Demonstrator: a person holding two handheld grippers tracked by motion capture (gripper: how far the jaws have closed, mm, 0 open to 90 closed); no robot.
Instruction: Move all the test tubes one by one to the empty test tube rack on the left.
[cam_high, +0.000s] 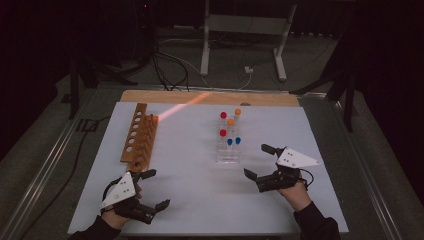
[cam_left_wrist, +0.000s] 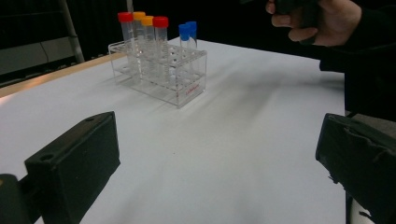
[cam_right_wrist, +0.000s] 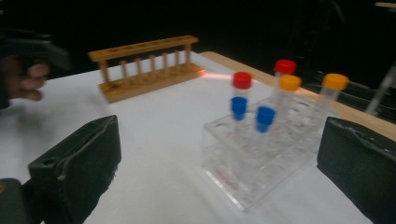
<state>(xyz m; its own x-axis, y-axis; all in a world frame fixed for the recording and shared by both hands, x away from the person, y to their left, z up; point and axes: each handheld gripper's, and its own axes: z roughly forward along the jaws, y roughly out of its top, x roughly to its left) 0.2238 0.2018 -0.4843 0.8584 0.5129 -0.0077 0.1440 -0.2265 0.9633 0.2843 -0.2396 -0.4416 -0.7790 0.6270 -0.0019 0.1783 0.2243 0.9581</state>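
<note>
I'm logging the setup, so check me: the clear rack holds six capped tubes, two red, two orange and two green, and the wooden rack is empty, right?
Not quite: no caps are green. The clear rack holds six capped tubes: two red, two orange and two blue, as the right gripper view shows best. The wooden rack is indeed empty.

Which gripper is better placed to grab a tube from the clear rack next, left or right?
Probably the right gripper: it sits open just beside the clear rack, near the blue-capped tubes. The left gripper, also open, is farther off, near the wooden rack.
</note>
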